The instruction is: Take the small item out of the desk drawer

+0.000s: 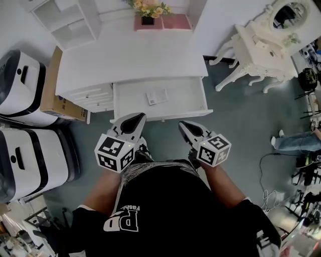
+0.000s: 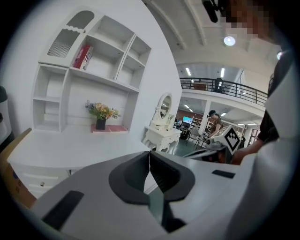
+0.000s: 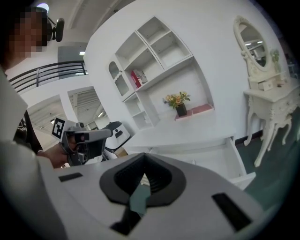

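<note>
The white desk (image 1: pixel 130 55) has its drawer (image 1: pixel 198 103) pulled out toward me. A small flat white item (image 1: pixel 157 96) lies on the drawer's floor, near the middle. My left gripper (image 1: pixel 139 118) hovers at the drawer's front edge, left of centre, shut and empty. My right gripper (image 1: pixel 182 124) is just short of the front edge on the right, also shut with nothing in it. In the left gripper view the left gripper (image 2: pixel 150 153) has its jaw tips meeting. The right gripper view shows the right gripper (image 3: pixel 143 156) closed the same way, with the open drawer (image 3: pixel 220 159) beyond.
A flower pot (image 1: pixel 147 11) on a pink mat stands at the desk's back, beside a white shelf unit (image 1: pixel 65 20). A cardboard box (image 1: pixel 54 95) and white machines (image 1: pixel 22 90) are at the left. A white vanity table (image 1: pixel 263 50) and a person's legs (image 1: pixel 296 140) are at the right.
</note>
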The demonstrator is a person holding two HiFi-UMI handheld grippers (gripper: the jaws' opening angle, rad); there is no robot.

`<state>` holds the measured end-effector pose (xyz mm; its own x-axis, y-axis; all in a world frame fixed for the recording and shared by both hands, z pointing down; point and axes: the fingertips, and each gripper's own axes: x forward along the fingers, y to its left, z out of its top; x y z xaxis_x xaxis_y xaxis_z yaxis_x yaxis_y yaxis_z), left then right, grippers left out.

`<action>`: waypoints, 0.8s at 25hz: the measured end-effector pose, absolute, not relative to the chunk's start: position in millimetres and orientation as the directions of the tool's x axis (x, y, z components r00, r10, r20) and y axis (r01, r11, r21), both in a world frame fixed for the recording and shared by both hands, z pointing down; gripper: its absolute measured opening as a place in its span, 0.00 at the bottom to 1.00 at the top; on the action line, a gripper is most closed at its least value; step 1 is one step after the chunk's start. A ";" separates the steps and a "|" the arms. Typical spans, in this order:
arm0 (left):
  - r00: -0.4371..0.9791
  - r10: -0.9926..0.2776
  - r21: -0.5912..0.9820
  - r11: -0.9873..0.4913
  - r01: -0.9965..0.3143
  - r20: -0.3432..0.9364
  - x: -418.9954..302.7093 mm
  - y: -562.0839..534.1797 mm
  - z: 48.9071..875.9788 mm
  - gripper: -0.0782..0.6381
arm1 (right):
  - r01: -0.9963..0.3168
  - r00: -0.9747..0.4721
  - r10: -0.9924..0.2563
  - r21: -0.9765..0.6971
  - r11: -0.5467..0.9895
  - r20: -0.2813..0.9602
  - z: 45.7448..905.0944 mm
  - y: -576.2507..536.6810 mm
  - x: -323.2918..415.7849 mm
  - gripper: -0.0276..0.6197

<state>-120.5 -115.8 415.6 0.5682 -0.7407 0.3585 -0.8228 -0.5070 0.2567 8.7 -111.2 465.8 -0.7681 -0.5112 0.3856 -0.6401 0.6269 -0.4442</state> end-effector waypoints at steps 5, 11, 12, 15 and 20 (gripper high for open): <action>0.597 -0.723 0.274 -0.531 -0.802 0.347 -152.2 -154.6 413.4 0.13 | -0.677 -0.736 -0.540 -0.433 0.595 0.409 469.1 -147.5 -16.0 0.06; 0.641 -0.683 0.290 -0.572 -0.767 0.349 -177.1 -187.7 426.4 0.13 | -0.712 -0.702 -0.571 -0.432 0.553 0.426 476.5 -176.9 -40.5 0.06; 0.652 -0.673 0.295 -0.581 -0.759 0.350 -179.7 -192.0 428.5 0.13 | -0.718 -0.696 -0.578 -0.434 0.544 0.426 477.2 -181.2 -43.9 0.06; 0.671 -0.647 0.281 -0.610 -0.741 0.363 -184.1 -203.6 433.0 0.13 | -0.733 -0.679 -0.601 -0.436 0.522 0.423 475.8 -192.0 -49.7 0.06; 0.681 -0.604 0.222 -0.658 -0.719 0.414 -180.0 -218.3 442.9 0.13 | -0.744 -0.665 -0.618 -0.443 0.500 0.419 472.6 -201.6 -50.9 0.06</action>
